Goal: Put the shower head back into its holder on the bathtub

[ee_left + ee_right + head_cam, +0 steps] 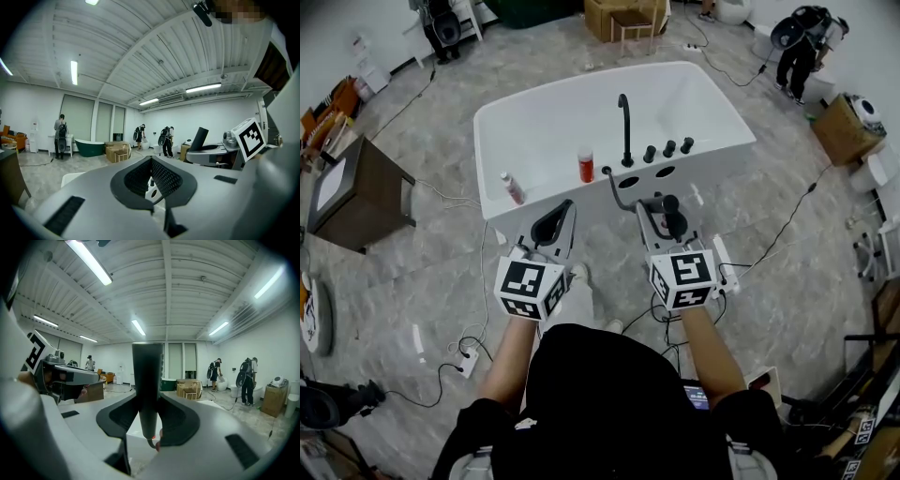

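Left gripper [565, 208] closed, empty; right gripper [660, 210] clamping shower head [673, 219].

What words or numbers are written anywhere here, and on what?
No words or numbers can be read.
Red bottle on the white bathtub rim: label too small to read.
White-and-red bottle: print too small to read.
Black-and-white square markers on the tool cubes: patterns, not letters.

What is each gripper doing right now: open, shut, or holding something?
The left gripper is shut and empty.
The right gripper is shut on the shower head.
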The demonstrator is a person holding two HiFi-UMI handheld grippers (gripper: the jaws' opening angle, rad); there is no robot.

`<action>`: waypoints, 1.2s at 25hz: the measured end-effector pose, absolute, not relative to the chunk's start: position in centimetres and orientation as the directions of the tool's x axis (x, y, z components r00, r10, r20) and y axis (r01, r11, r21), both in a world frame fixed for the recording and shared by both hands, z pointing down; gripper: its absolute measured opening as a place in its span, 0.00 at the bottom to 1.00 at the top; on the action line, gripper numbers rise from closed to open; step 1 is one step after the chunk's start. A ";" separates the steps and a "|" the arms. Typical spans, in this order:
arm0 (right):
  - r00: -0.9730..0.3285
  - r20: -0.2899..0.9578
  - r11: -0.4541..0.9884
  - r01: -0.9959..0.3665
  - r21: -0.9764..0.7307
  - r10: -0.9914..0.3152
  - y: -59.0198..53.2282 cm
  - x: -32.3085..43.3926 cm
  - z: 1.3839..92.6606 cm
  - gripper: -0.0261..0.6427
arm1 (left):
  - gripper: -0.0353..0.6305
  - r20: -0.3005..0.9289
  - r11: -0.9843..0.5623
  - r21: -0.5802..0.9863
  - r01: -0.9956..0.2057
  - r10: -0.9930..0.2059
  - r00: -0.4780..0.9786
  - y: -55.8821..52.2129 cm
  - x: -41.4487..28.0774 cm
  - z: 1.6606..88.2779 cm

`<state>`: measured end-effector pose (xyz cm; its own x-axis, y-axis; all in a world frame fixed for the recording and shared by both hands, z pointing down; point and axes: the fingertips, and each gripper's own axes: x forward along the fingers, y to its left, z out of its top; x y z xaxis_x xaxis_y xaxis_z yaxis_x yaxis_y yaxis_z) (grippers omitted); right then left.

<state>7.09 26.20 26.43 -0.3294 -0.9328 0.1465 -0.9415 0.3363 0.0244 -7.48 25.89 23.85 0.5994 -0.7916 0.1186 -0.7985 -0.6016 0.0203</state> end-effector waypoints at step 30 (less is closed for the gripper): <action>-0.329 0.157 0.335 -0.942 0.008 -0.931 5.5 6.4 25.6 0.24 | 0.07 0.130 -0.611 0.080 -0.788 -0.777 0.616 4.6 -7.7 23.5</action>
